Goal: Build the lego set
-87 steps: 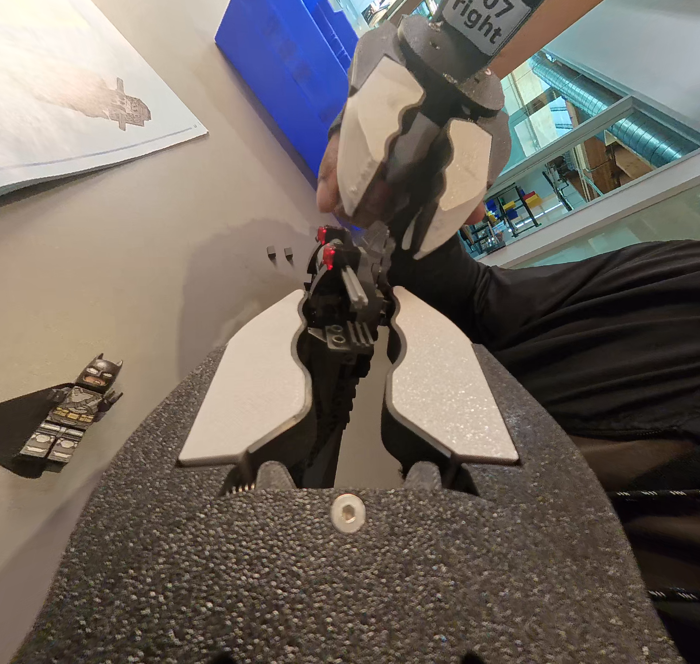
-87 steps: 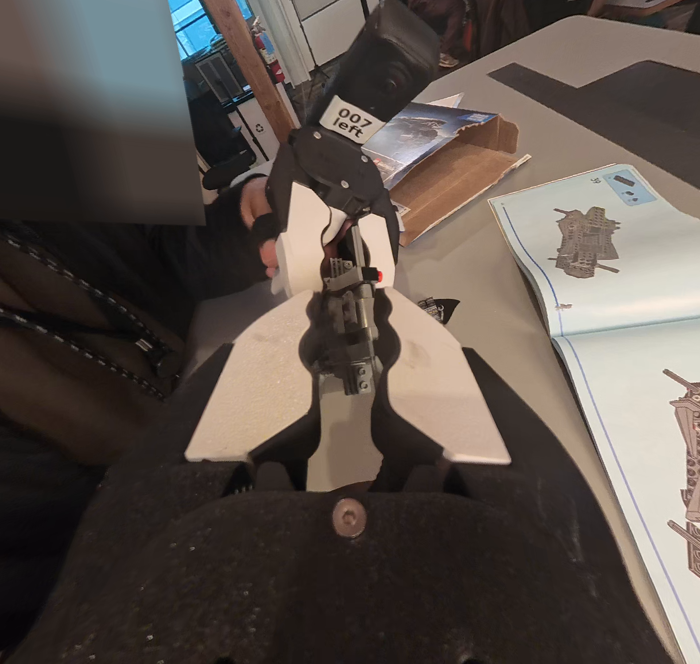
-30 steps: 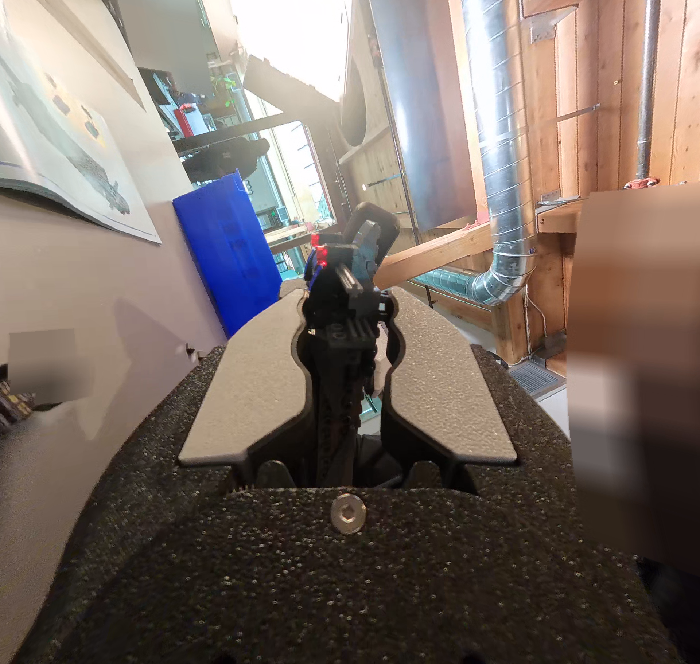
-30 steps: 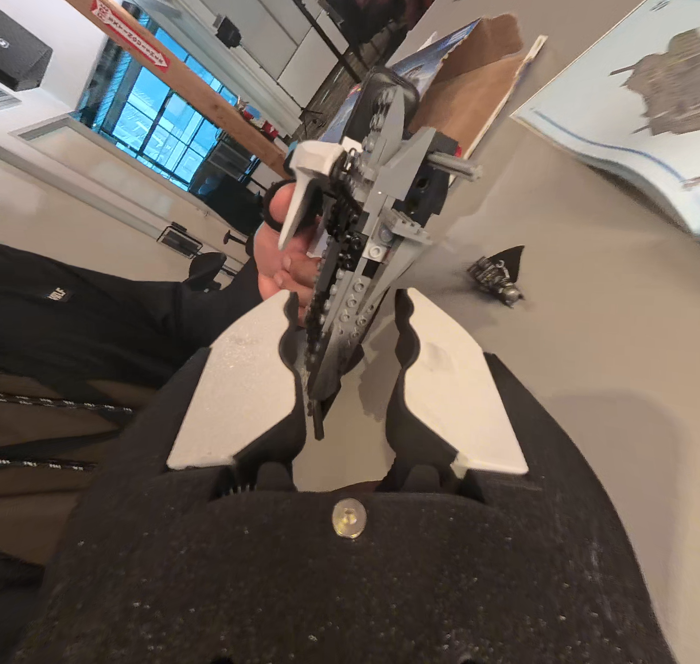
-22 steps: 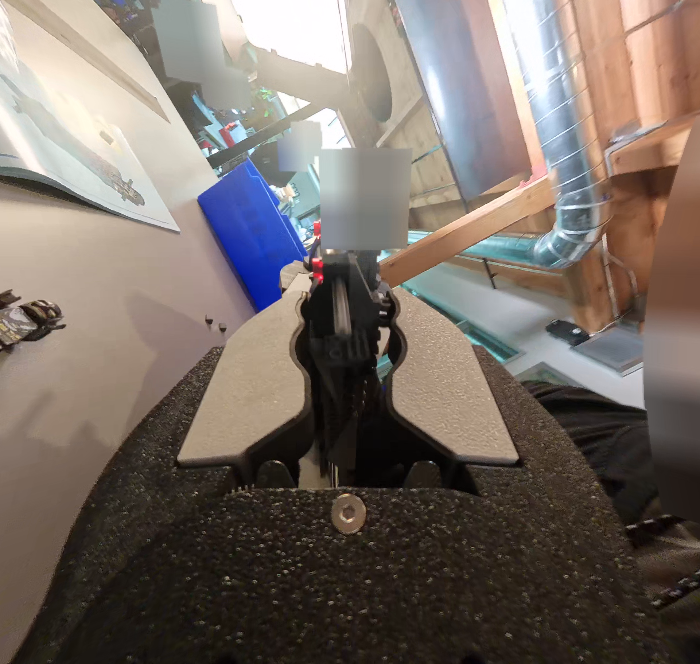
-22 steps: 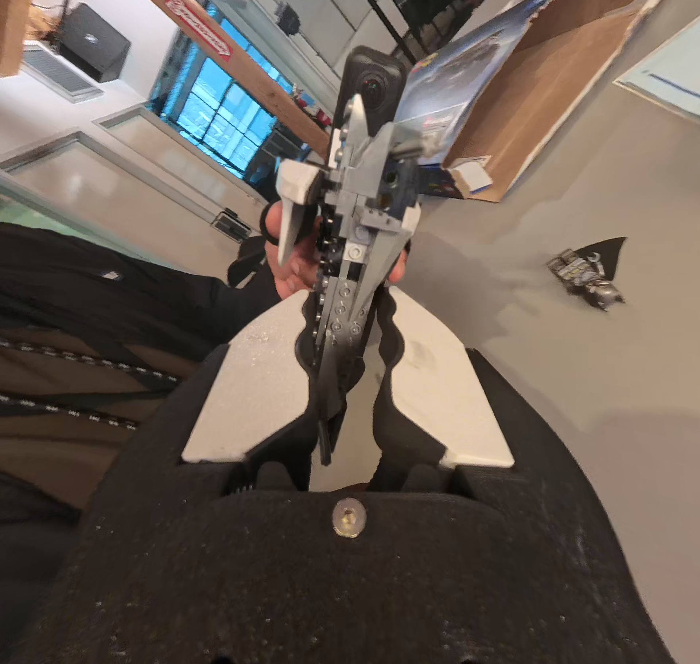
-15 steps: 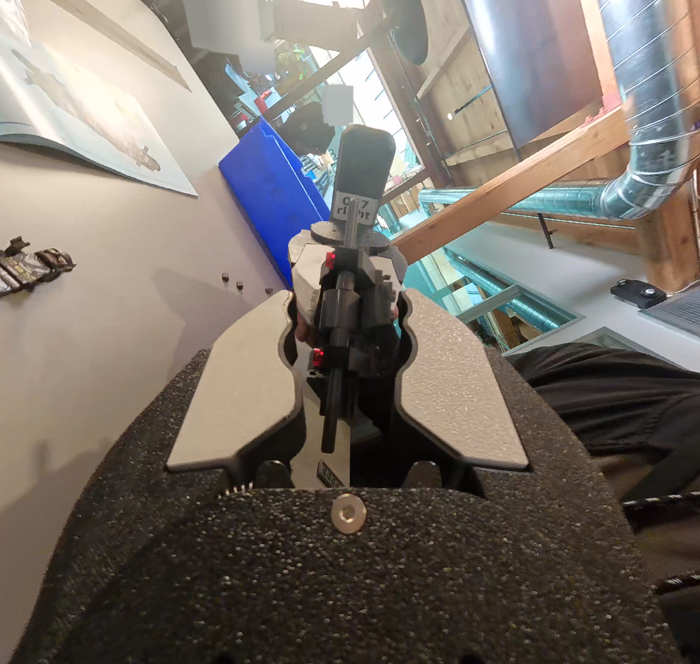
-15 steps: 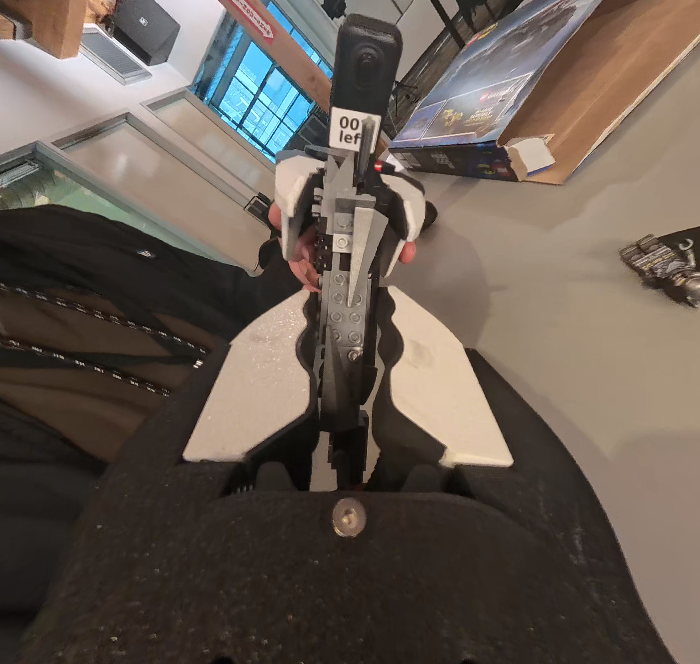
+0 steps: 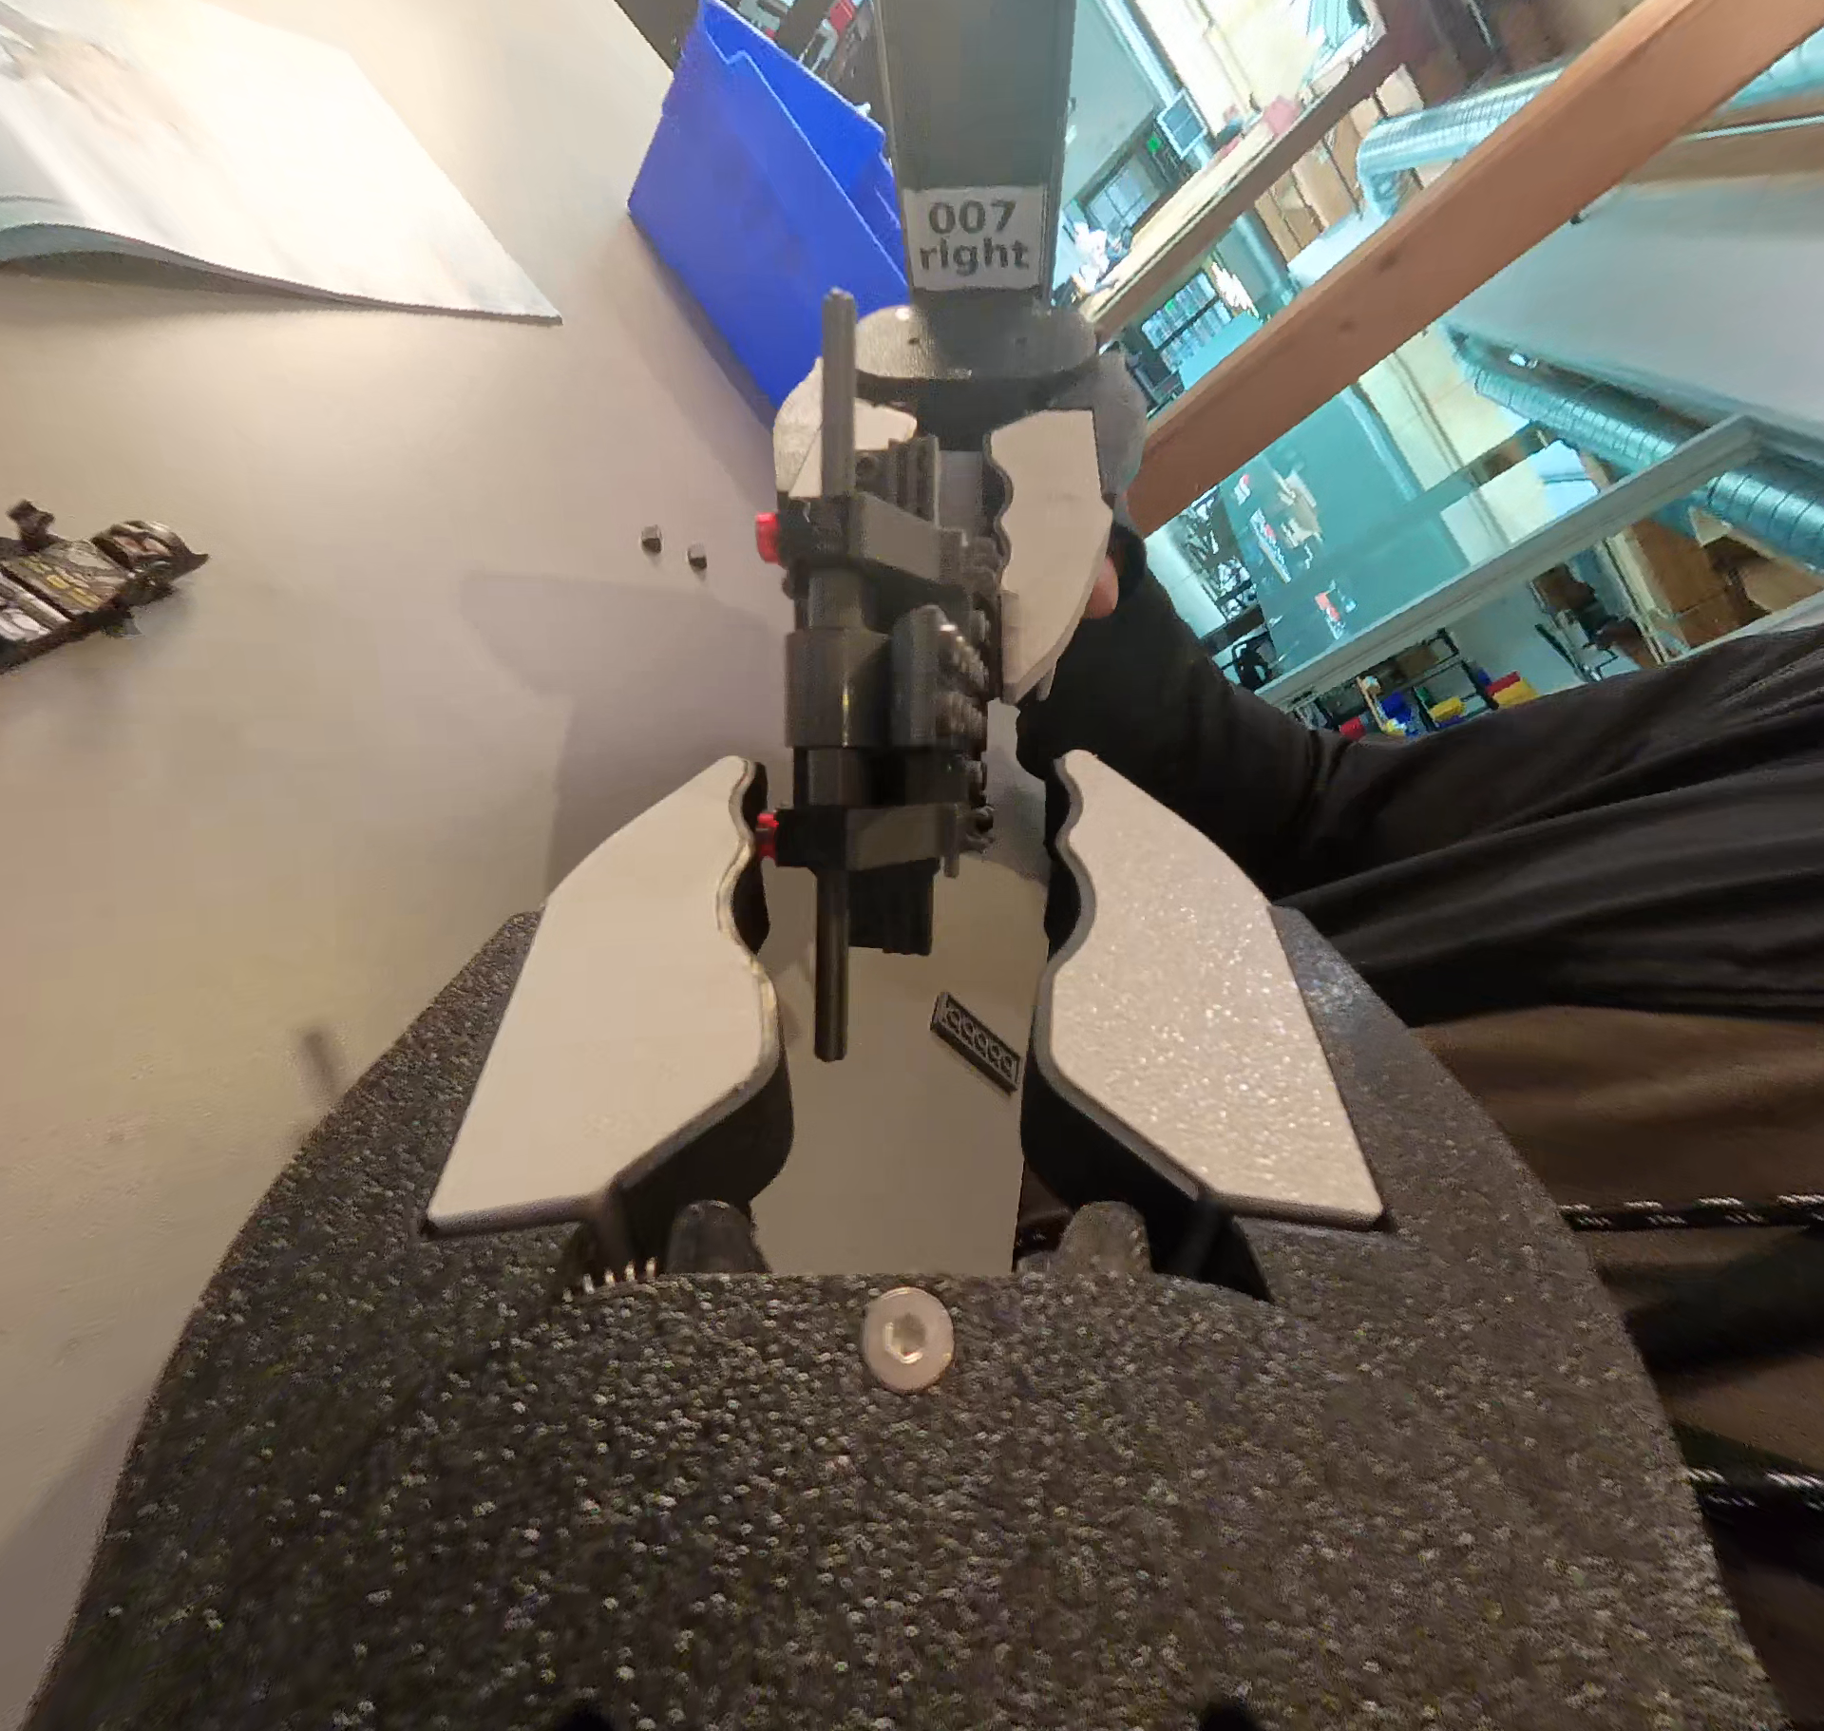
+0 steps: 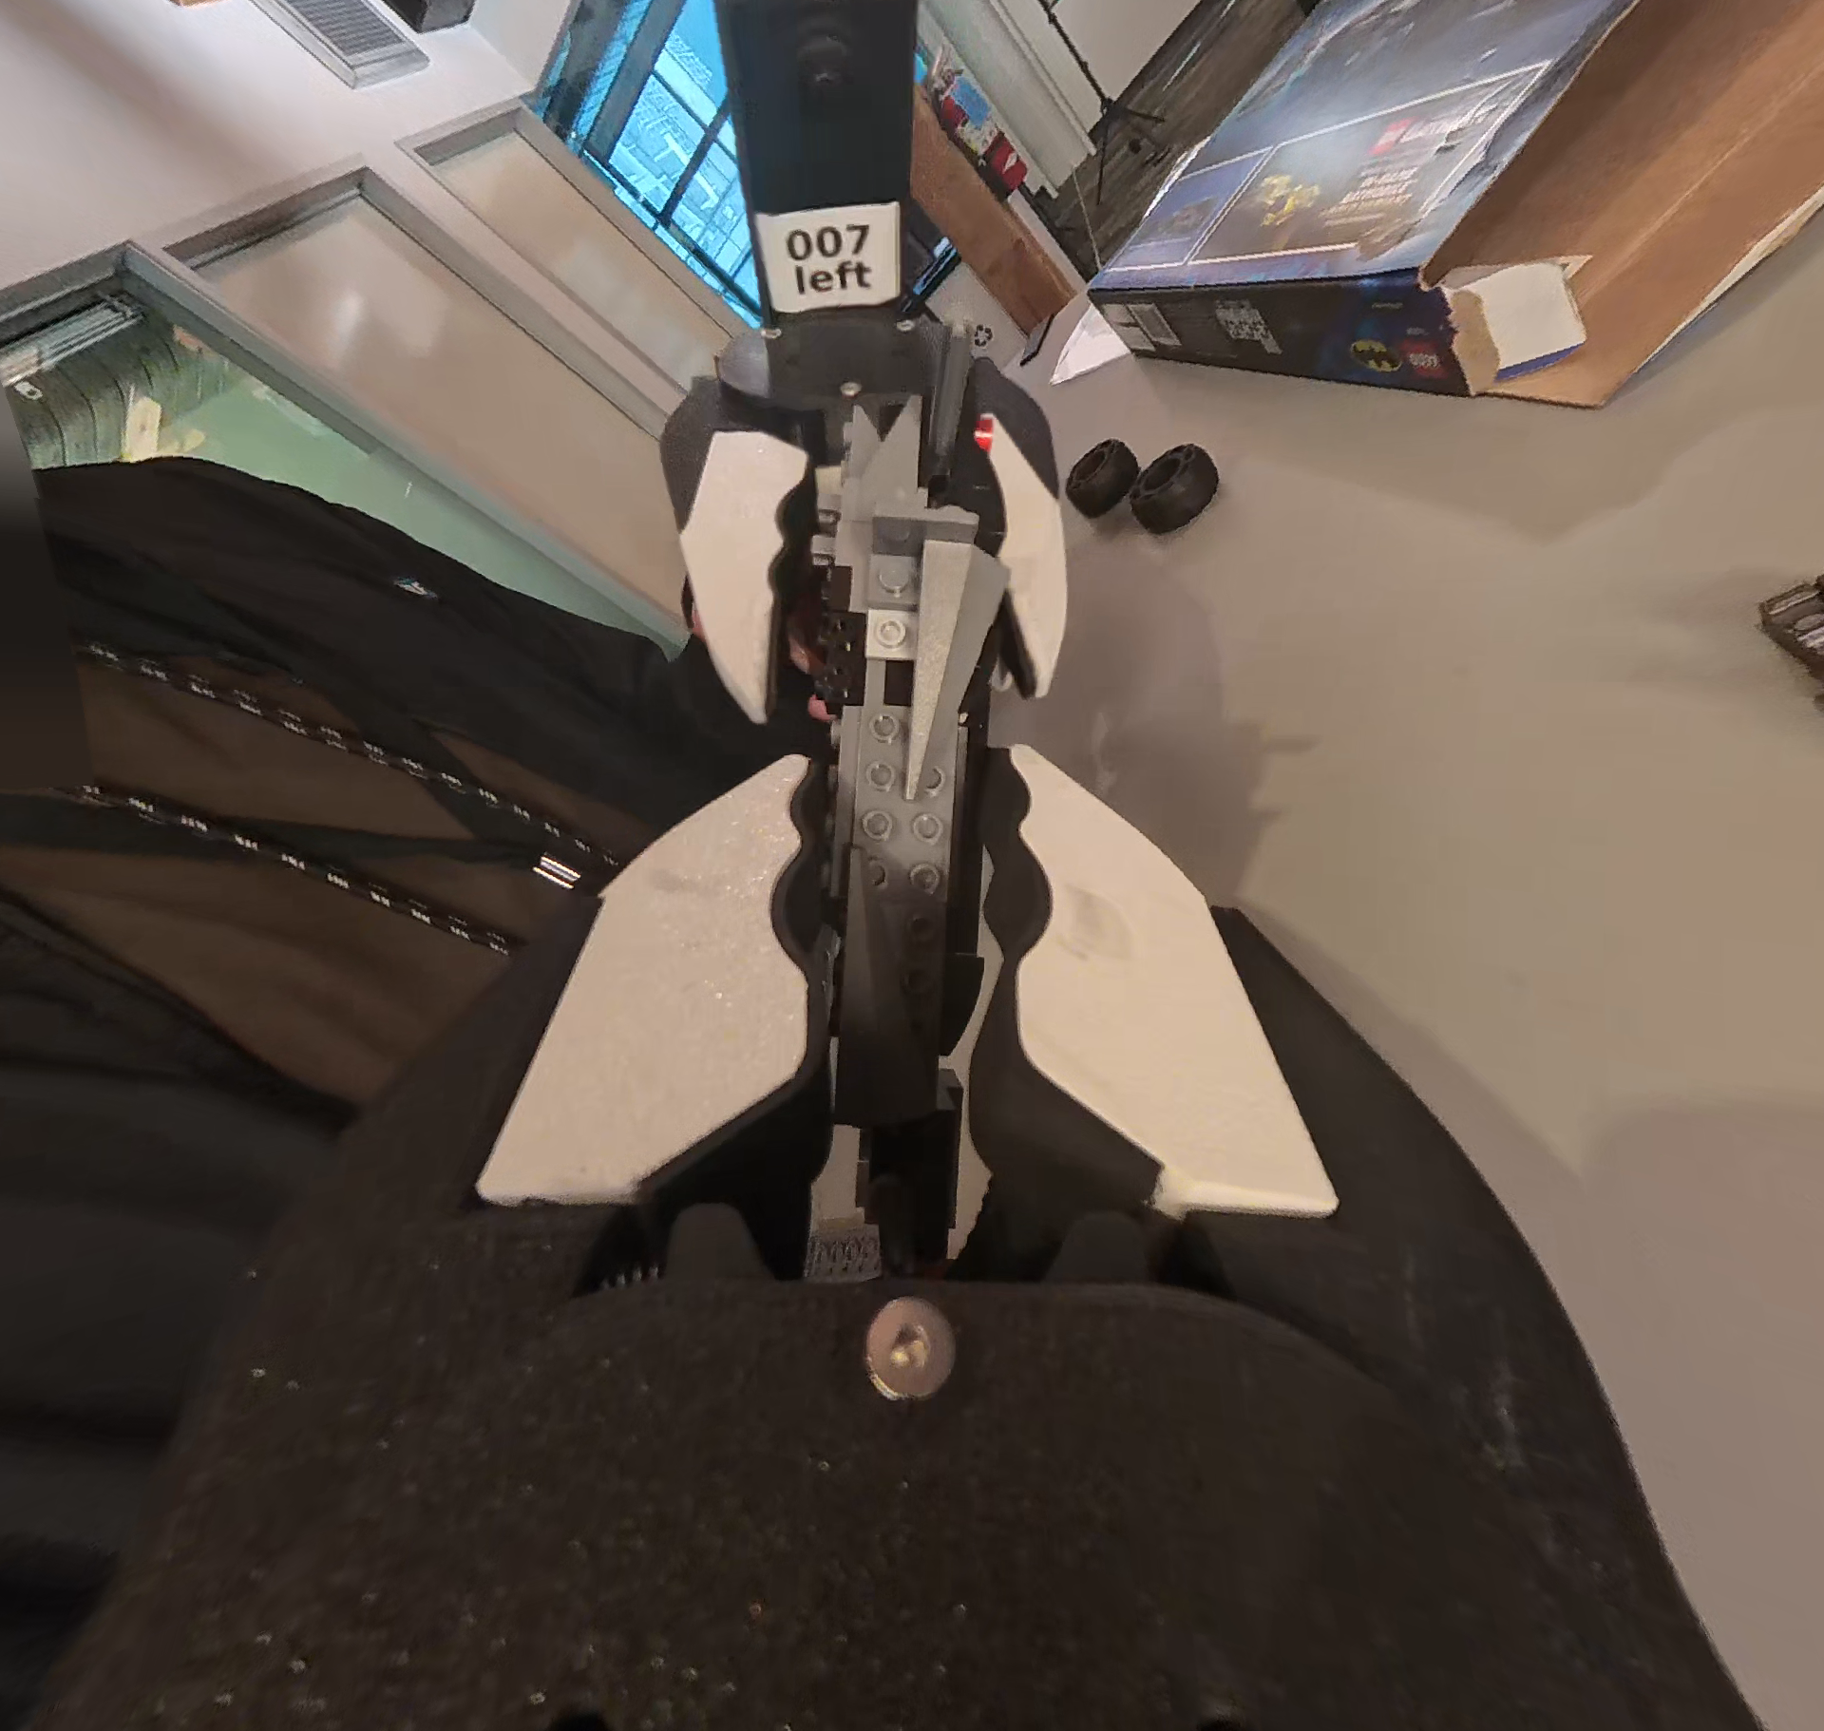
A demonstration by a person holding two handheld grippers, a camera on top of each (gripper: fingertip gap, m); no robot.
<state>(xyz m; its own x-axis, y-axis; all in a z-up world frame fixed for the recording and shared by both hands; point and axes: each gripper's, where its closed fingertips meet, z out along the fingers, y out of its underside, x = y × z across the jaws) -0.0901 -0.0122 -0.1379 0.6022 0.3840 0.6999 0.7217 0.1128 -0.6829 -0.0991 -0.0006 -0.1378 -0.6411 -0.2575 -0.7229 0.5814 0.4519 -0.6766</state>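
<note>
Left tongs: the left gripper (image 9: 898,776) is spread. The end of the grey and black toy brick model (image 9: 878,657) stands between its fingers, with a clear gap at the right pad.
Right tongs: the right gripper (image 10: 903,785) is pinching the model, with both pads pressed on its long studded body.
Place of the model: in the air above the grey table (image 9: 296,697), carried only by the right gripper.
Around: a small black brick plate (image 9: 977,1042) lies on the table under the left fingers. A minifigure (image 9: 79,578) is well apart to the left, and two black wheels (image 10: 1140,484) are near a cardboard box (image 10: 1382,203).
Unsure: a red stud sits just at the left finger's inner edge; whether it touches, I cannot tell.
Risk: in my judgement the thin dark rod (image 9: 834,894) or the red stud could catch on a left finger and pull pieces off. The long model could also turn in the single grip.
Change: about a second ago it was the opposite. The left gripper clamped the model and the right one stood spread around it. The left fingers are now a little wider than half a second ago.
</note>
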